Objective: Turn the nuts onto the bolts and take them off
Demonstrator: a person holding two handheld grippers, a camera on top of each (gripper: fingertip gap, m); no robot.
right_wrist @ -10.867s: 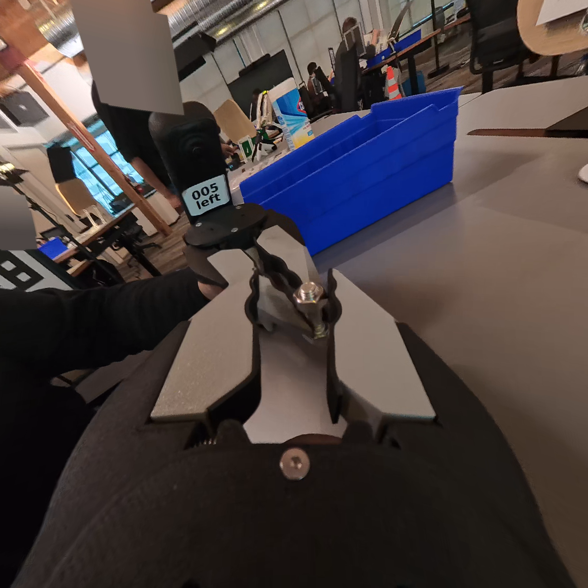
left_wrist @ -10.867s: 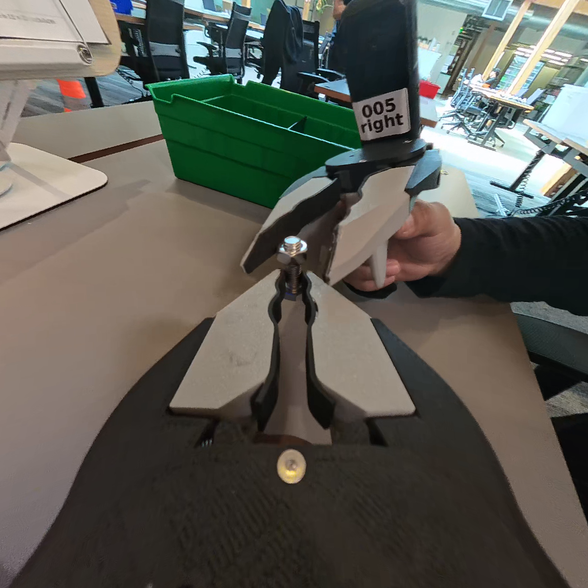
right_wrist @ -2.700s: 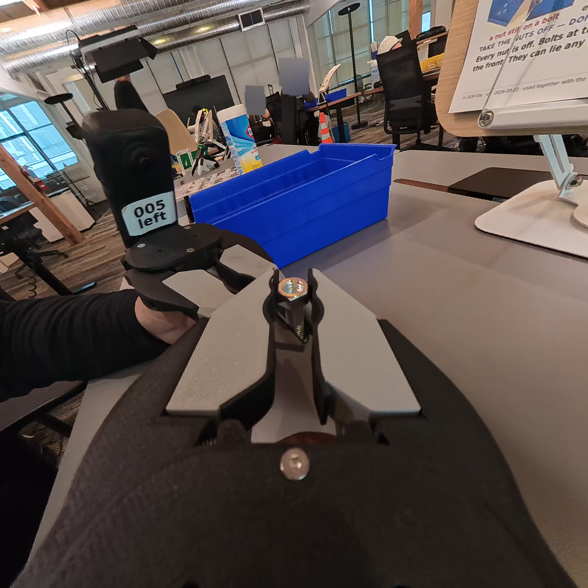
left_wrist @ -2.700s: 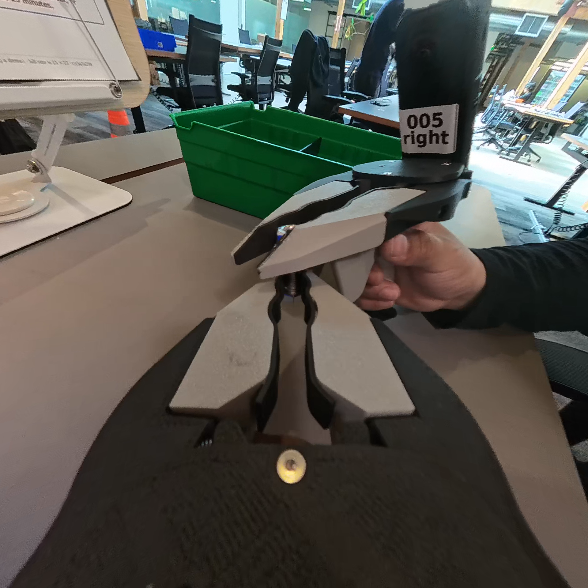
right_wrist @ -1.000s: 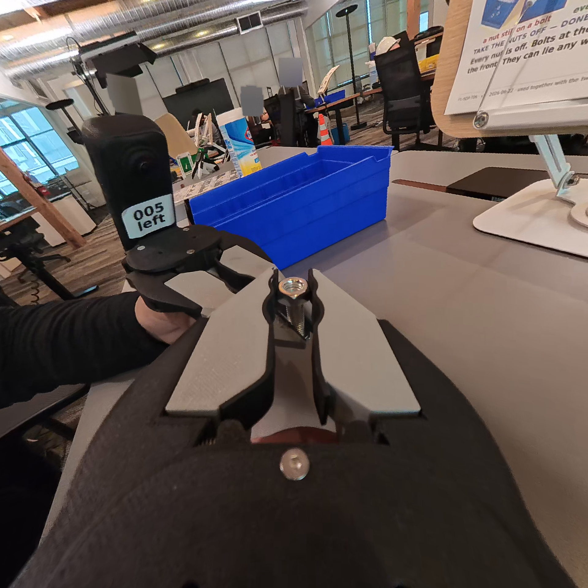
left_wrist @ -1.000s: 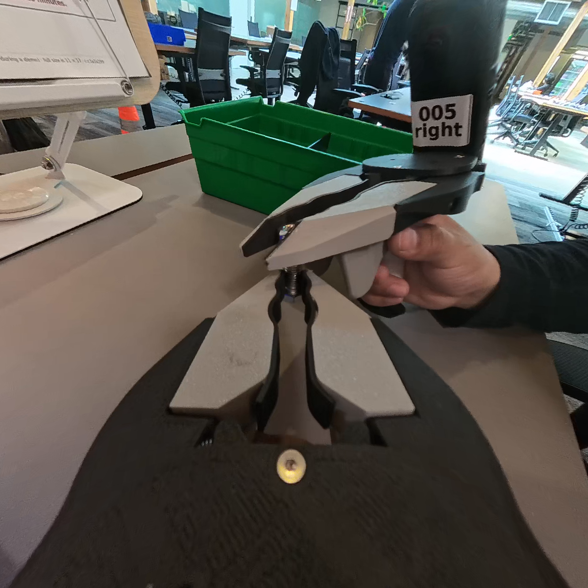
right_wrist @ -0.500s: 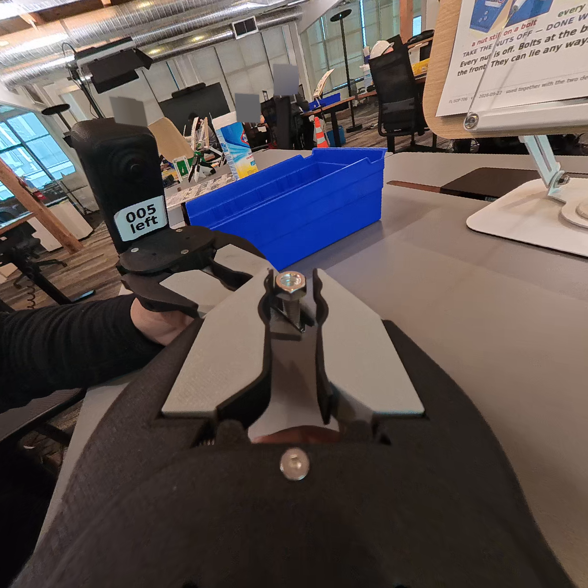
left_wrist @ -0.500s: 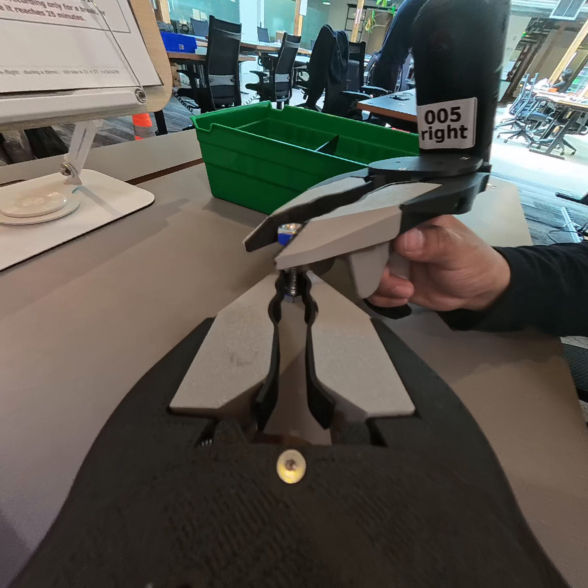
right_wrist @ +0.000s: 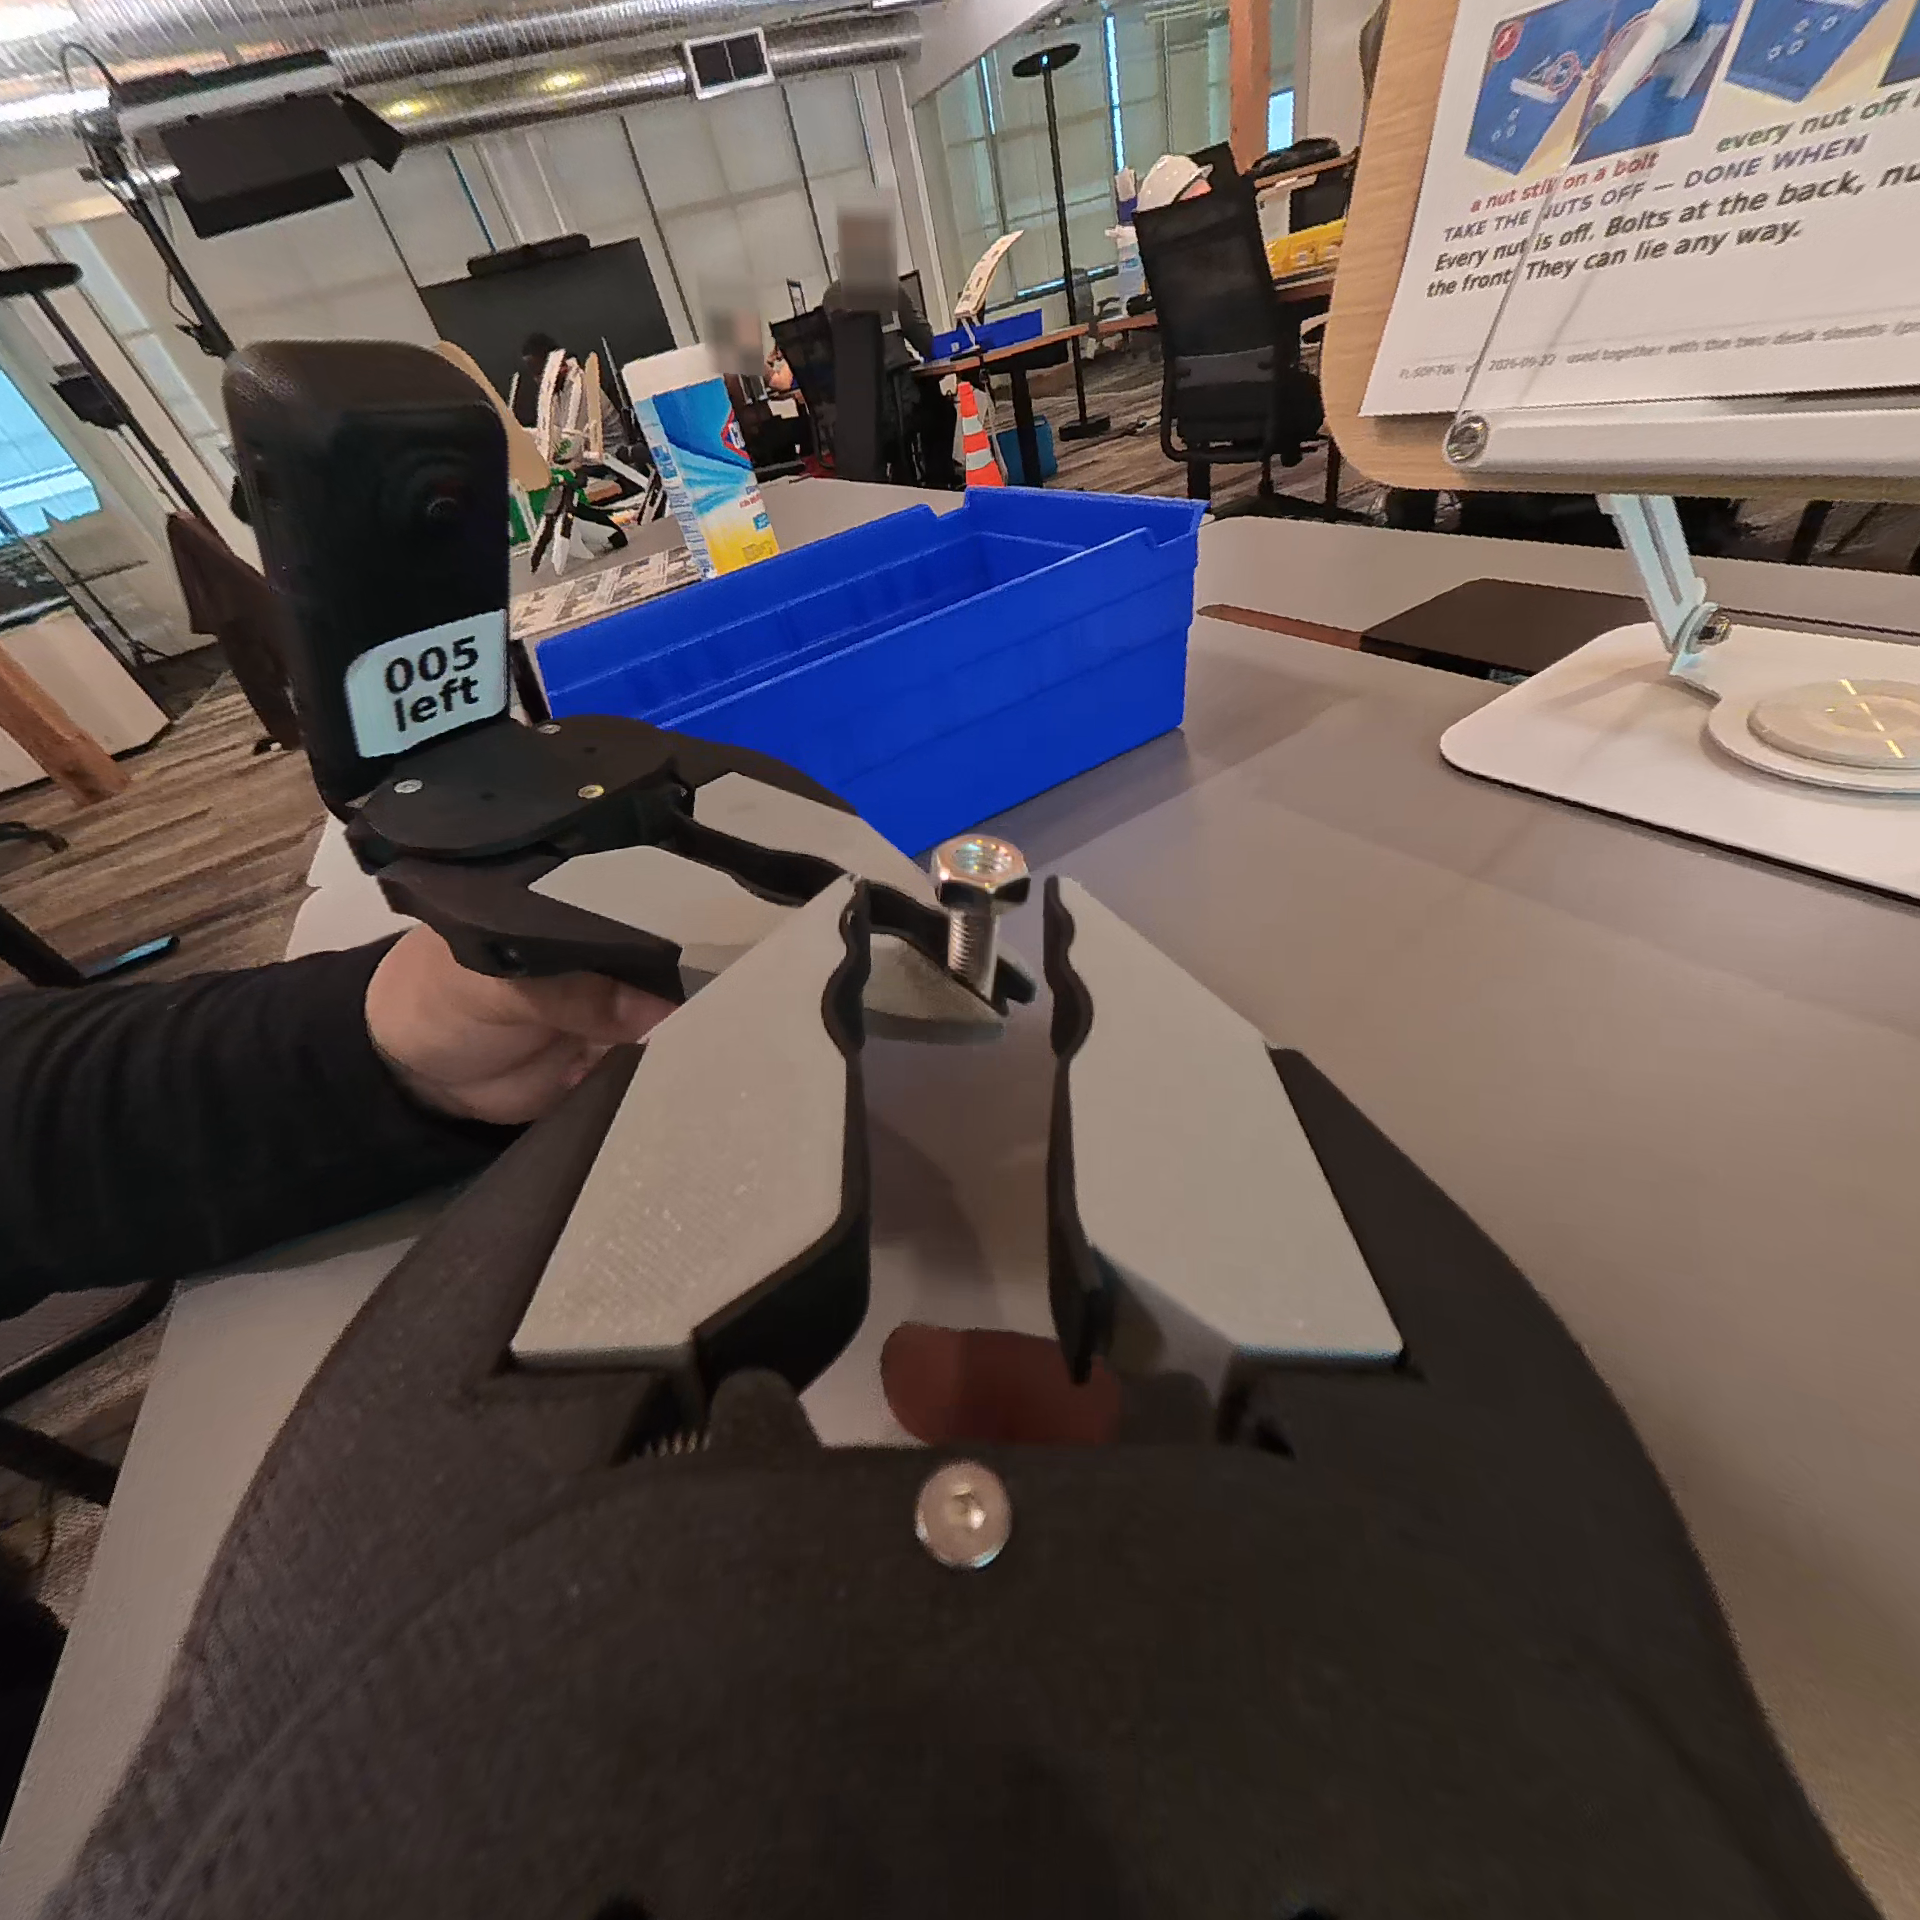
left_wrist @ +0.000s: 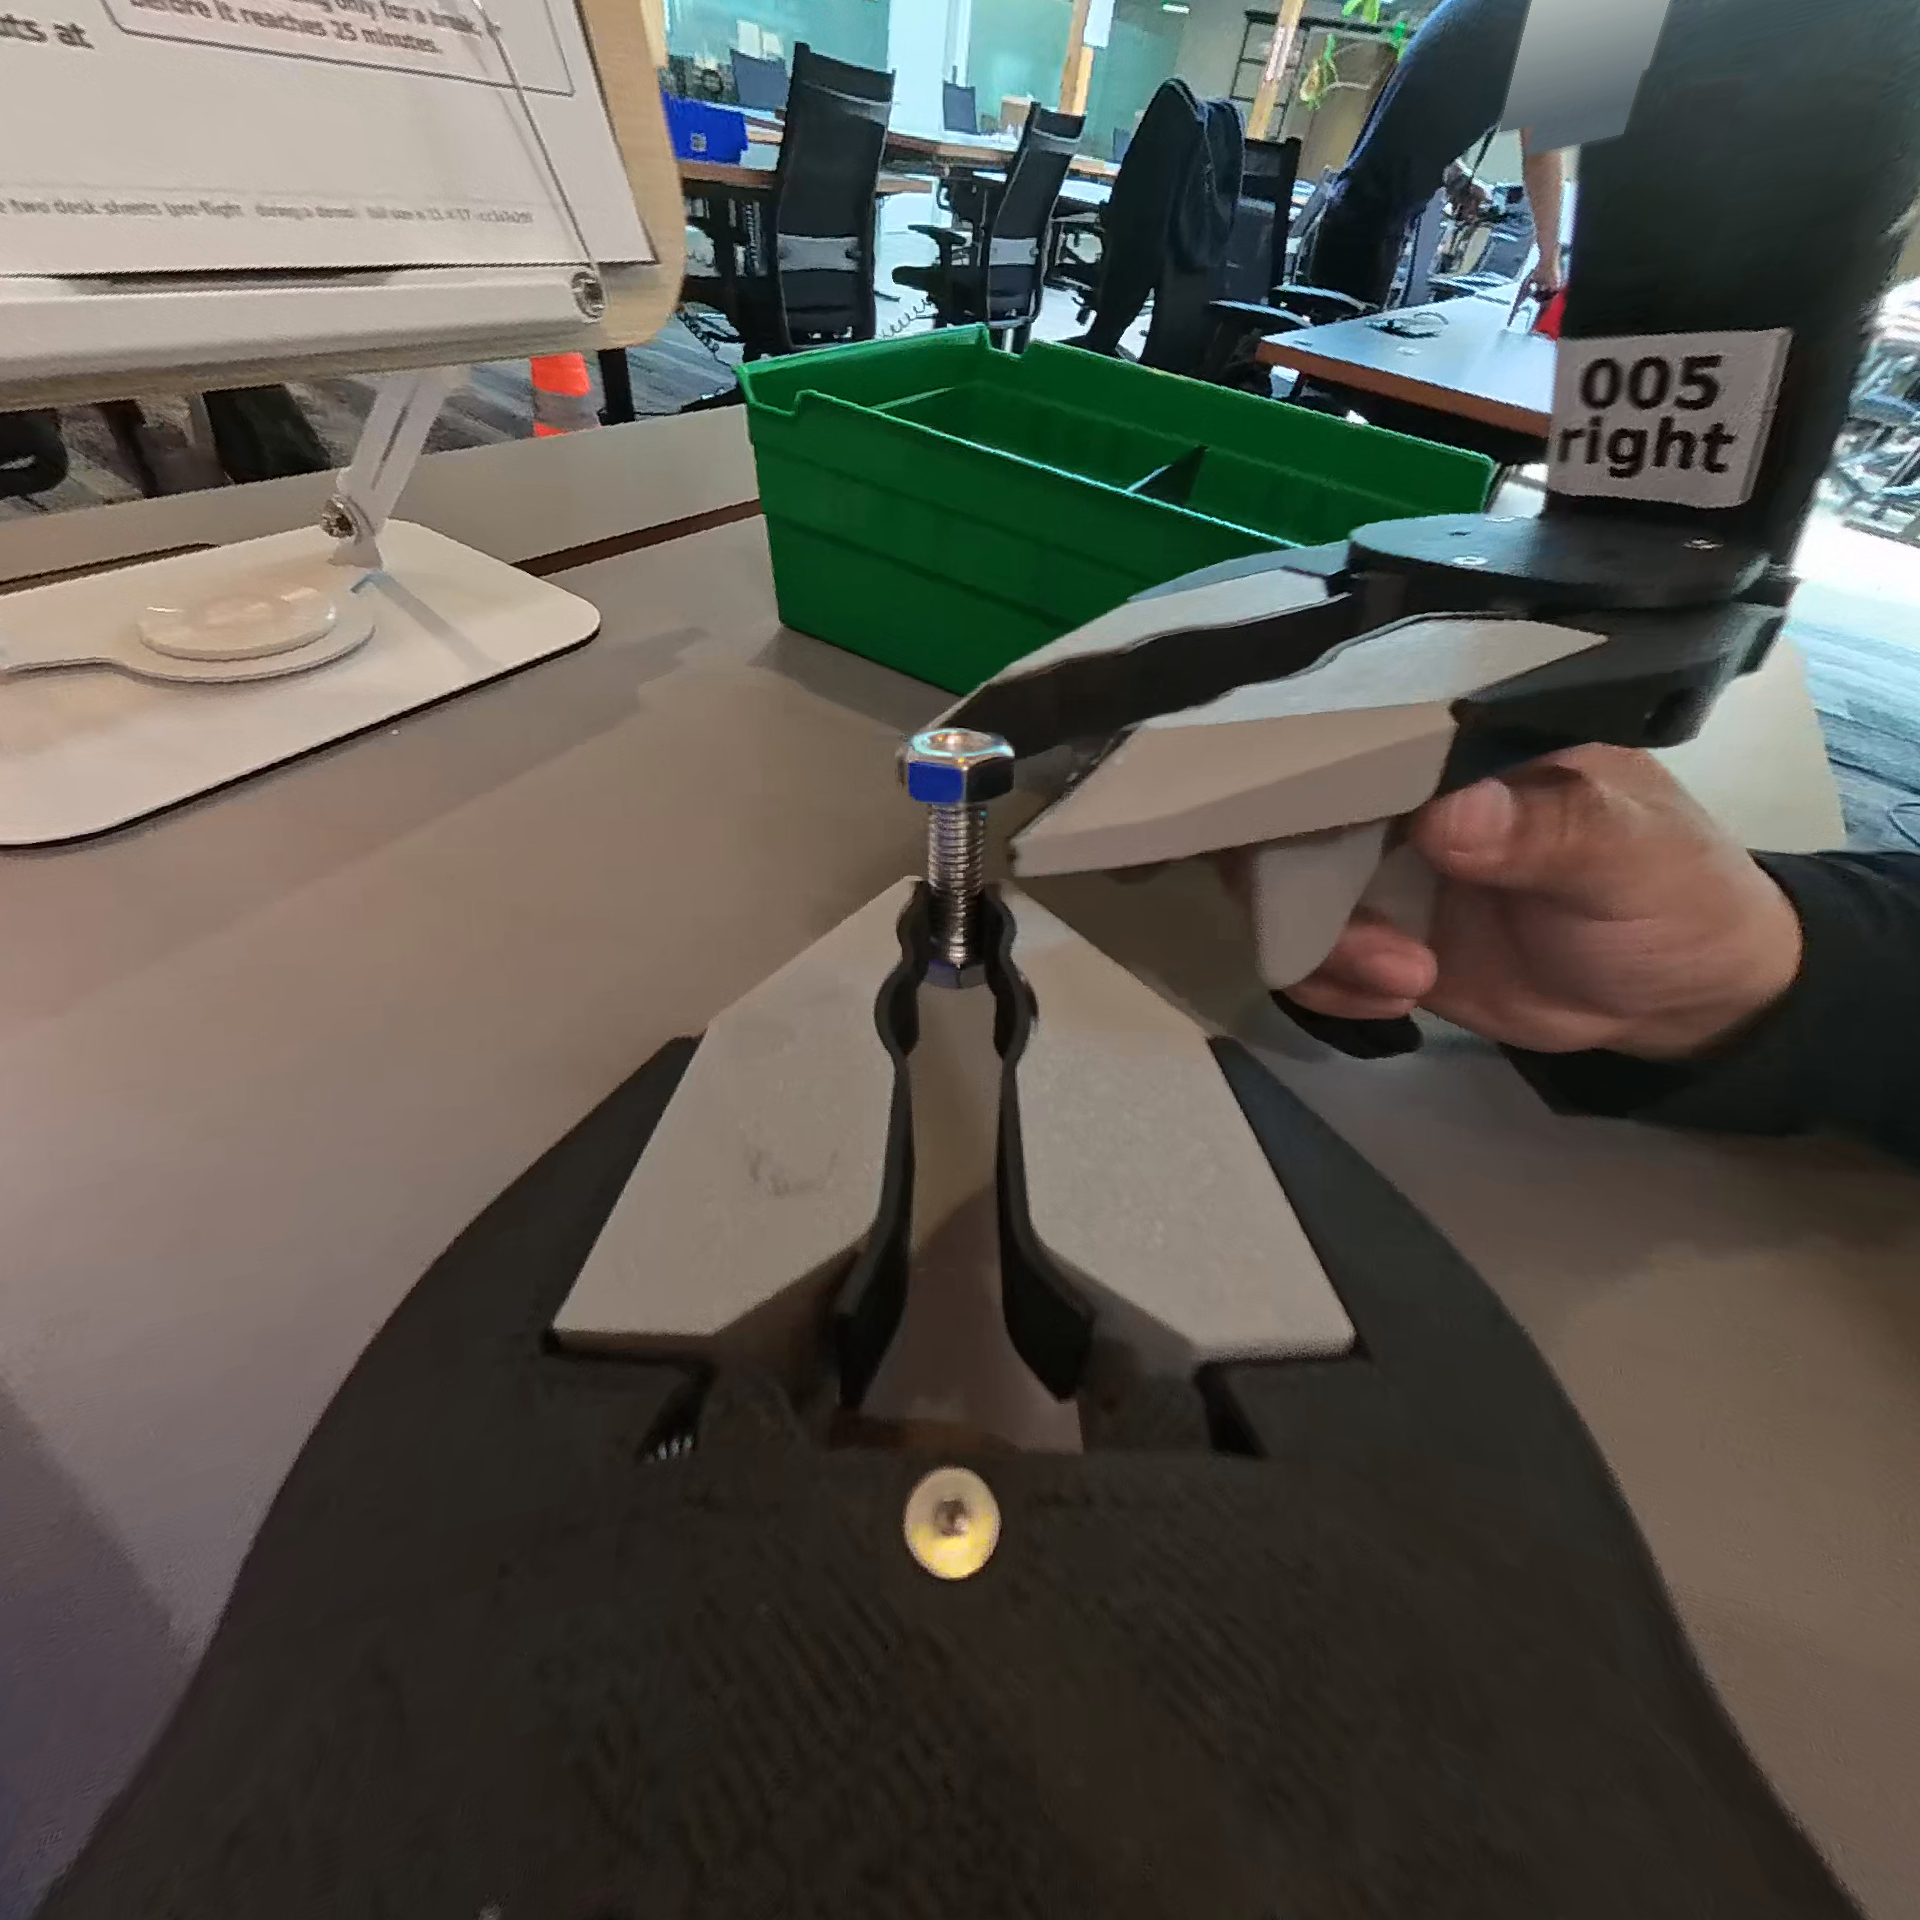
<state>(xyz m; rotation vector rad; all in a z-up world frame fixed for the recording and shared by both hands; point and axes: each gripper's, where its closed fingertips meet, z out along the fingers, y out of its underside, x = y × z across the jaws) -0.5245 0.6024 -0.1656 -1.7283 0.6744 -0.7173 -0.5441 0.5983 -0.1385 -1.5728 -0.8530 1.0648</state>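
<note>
White tag with black print on the black camera post of the right hand-held gripper (left_wrist: 997,821), same kind on the left hand-held gripper (right_wrist: 987,992). Printed instruction sheet (right_wrist: 1662,197) clipped on a stand, up and right of the right one. Branded wipes canister (right_wrist: 707,473) far behind the left one.

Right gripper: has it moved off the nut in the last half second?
Yes. The right gripper has opened and drawn back to the right of the nut, which sits exposed atop the bolt against the green bin.
</note>
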